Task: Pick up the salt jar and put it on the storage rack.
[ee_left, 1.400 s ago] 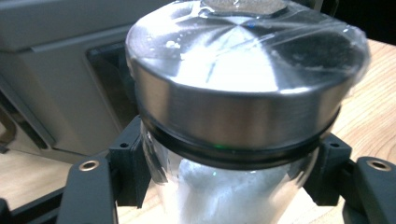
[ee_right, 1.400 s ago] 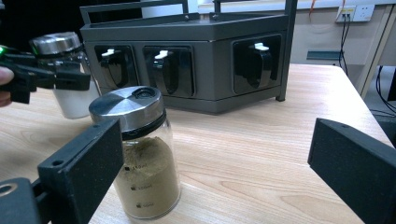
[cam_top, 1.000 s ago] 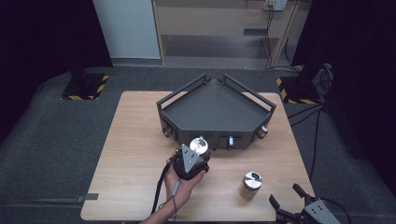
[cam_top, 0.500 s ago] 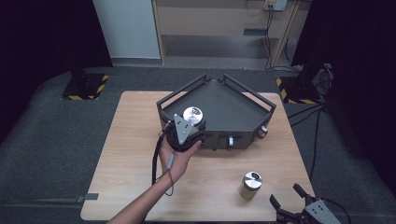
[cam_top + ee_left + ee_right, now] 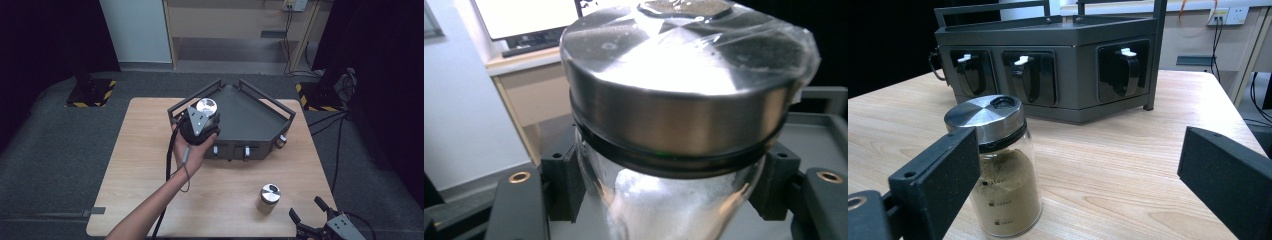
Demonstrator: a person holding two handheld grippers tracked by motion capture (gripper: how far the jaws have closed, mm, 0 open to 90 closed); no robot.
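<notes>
Held jar (image 5: 206, 106) above rack (image 5: 260, 117)

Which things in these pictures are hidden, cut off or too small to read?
- Jar in the left gripper: its base is cut off by the bottom edge, left gripper view.
- Second jar: its printed marks are too small to read, right gripper view.
- Right gripper: its body is cut off by the bottom edge, high view.
- Rack: its floor is partly hidden by the held jar, high view.

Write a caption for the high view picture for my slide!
Left tool carries a steel-lidded jar over the dark rack; a second jar waits on the table.
</notes>
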